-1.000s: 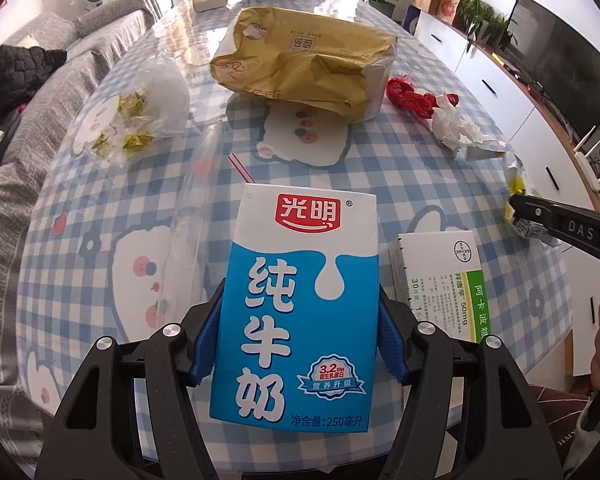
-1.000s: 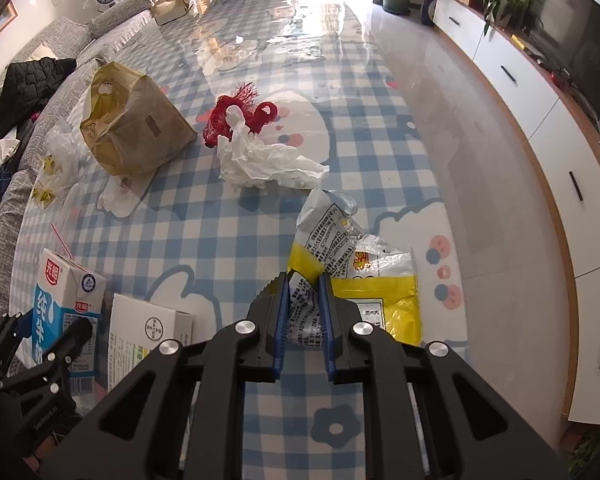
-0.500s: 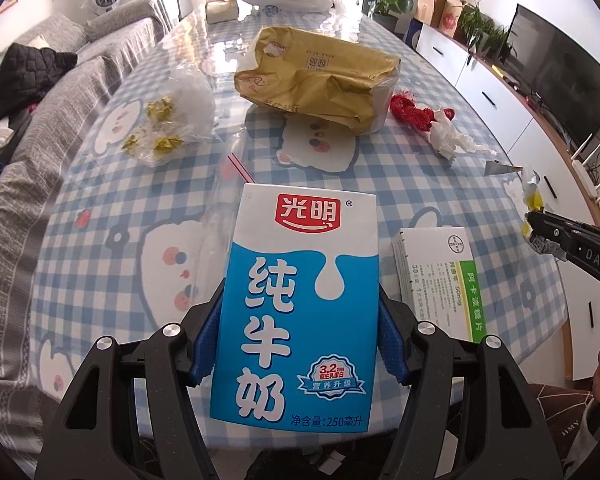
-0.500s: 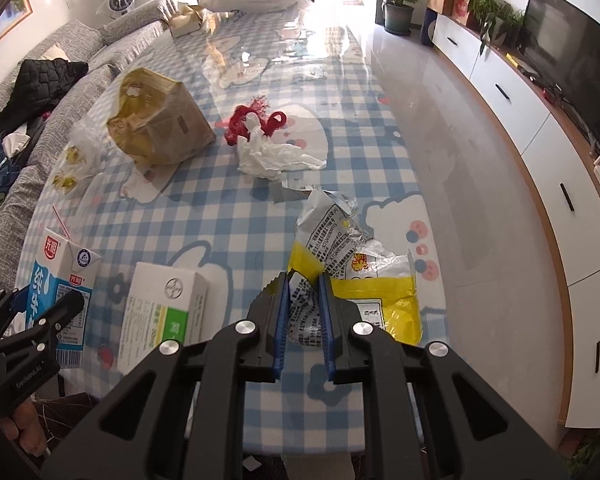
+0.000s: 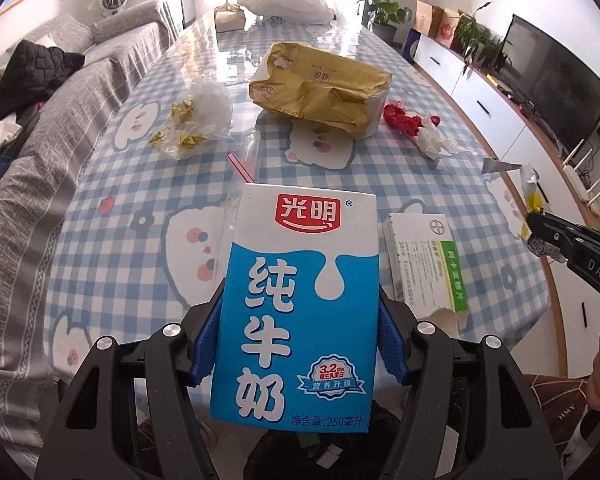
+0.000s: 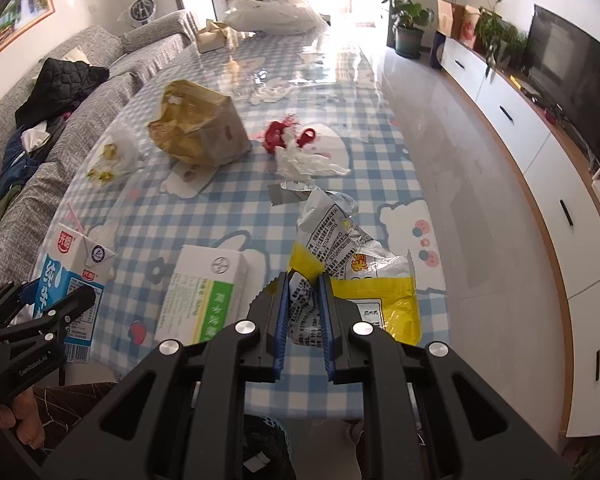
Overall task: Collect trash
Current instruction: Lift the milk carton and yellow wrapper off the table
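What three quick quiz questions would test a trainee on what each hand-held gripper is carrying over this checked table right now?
1. True or false: the left hand-held gripper is shut on the blue and white milk carton.
2. Multiple choice: the right hand-held gripper grips A) the crumpled white tissue, B) the yellow and silver snack wrapper, C) the tan paper bag.
3. Fill in: the white and green medicine box lies flat on the blue checked ____.

Key: 1 true; 2 B; 3 tablecloth.
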`<action>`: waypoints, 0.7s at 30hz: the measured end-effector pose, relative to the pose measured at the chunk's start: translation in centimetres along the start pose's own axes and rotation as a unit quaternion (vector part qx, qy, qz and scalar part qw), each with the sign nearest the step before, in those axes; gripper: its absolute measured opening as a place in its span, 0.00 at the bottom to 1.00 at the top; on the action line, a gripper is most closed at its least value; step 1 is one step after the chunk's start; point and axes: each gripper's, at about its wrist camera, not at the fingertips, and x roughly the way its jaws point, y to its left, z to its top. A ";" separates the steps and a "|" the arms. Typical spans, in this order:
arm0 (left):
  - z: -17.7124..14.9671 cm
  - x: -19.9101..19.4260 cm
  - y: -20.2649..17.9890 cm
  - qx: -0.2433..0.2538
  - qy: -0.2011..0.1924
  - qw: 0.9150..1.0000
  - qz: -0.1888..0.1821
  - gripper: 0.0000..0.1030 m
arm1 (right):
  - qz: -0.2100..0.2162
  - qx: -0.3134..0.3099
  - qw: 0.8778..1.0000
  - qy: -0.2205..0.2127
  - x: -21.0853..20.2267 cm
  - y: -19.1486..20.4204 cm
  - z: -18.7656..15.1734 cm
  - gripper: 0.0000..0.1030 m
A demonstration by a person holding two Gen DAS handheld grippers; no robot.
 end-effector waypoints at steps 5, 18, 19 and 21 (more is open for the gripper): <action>-0.4 -0.7 0.3 -0.006 -0.004 1.000 0.000 0.61 | 0.006 -0.012 1.000 -0.014 -1.4 1.5 -0.6 0.13; -3.4 -3.4 0.4 -0.014 -0.018 1.000 -0.014 0.61 | 0.013 -0.033 0.999 -0.029 -3.5 4.0 -4.5 0.13; -3.6 -3.5 0.5 -0.016 -0.018 1.000 -0.015 0.61 | 0.015 -0.034 0.999 -0.029 -3.6 4.1 -4.7 0.13; -4.1 -3.7 0.6 -0.018 -0.018 1.000 -0.018 0.61 | 0.020 -0.034 0.999 -0.030 -3.9 4.3 -5.3 0.13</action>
